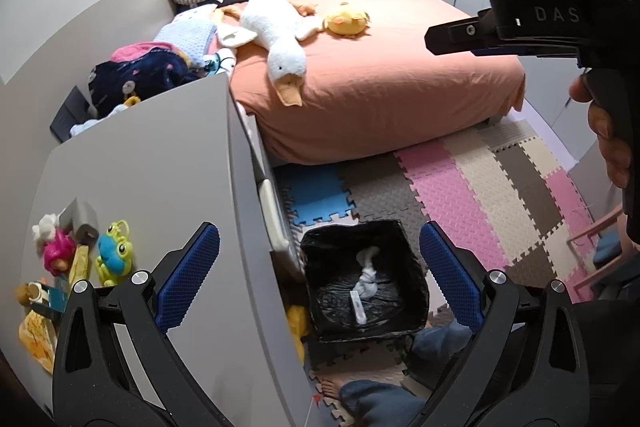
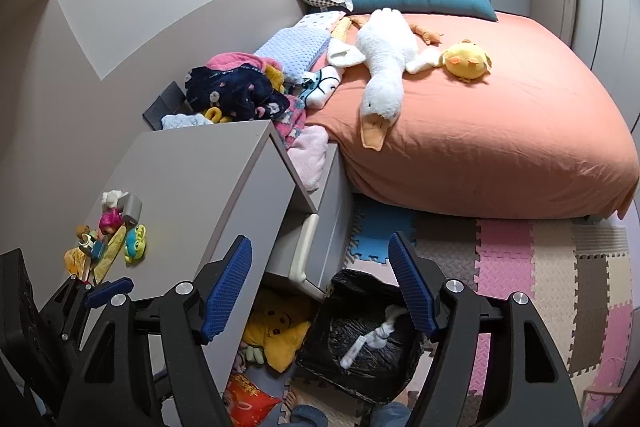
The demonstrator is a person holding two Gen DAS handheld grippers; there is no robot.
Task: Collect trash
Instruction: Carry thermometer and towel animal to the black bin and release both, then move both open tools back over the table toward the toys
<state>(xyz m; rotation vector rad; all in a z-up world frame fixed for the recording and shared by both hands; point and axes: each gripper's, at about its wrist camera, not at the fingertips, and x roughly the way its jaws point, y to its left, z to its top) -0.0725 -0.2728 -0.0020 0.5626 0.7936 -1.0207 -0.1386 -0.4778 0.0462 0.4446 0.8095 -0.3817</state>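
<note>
**Two pieces binned, both tongs empty**

Two pieces of trash lie in the black-lined bin (image 1: 362, 281) on the floor mat: a knotted white tissue wad (image 1: 367, 277) and a flat white strip (image 1: 357, 311) just beside it. I have the left tongs (image 1: 320, 279) spread wide above the bin with nothing between the pads, and the right tongs (image 2: 320, 291) also spread and empty, hanging over the bin's near corner and the tabletop (image 1: 140, 167) edge.

What worries me from here: the small cluster at the tabletop's far corner mixes toys with possible scraps. I count one frog toy (image 1: 114, 251), one pink-haired figure (image 1: 60, 255), one grey roll (image 1: 82, 221) and one yellow wrapper-like piece (image 1: 38, 341); the rest is too jumbled to count. A hasty pinch there could take a toy instead of trash, or knock things off the edge. The bin liner sits loosely, so a low pass could snag it and tip the bin. A bare foot (image 1: 330, 387) stands near the bin too; I judge a careless swing could catch it.

On the bed (image 1: 380, 87) I count two plush toys: one goose (image 1: 276, 35), one yellow chick (image 1: 346, 21).
</note>
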